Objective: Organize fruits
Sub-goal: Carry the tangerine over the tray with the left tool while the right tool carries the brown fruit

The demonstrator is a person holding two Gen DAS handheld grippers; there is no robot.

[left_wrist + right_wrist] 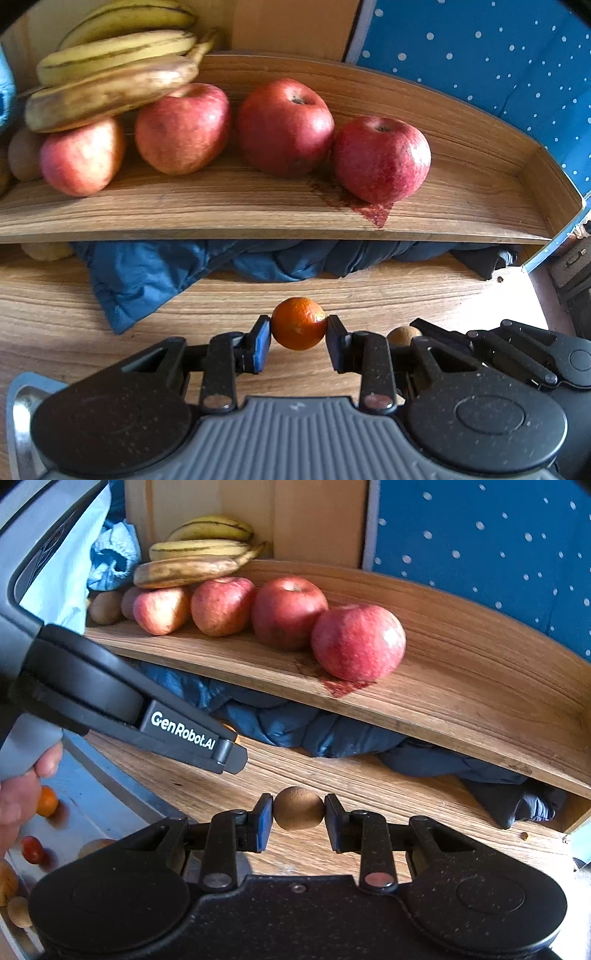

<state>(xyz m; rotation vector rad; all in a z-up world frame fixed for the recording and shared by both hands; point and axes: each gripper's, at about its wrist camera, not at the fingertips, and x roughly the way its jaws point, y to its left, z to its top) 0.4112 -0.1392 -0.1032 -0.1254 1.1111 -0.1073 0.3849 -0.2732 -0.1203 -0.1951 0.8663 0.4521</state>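
Observation:
My left gripper is shut on a small orange, held above the lower wooden board. My right gripper is shut on a brown kiwi, just right of the left gripper; that kiwi also shows in the left wrist view. The upper wooden shelf holds several red apples, a bunch of bananas at its left end, and brown kiwis beside them.
Dark blue cloth lies bunched under the shelf. A blue dotted wall stands behind and right. A tray at lower left holds small oranges, a tomato and kiwis. A red stain marks the shelf.

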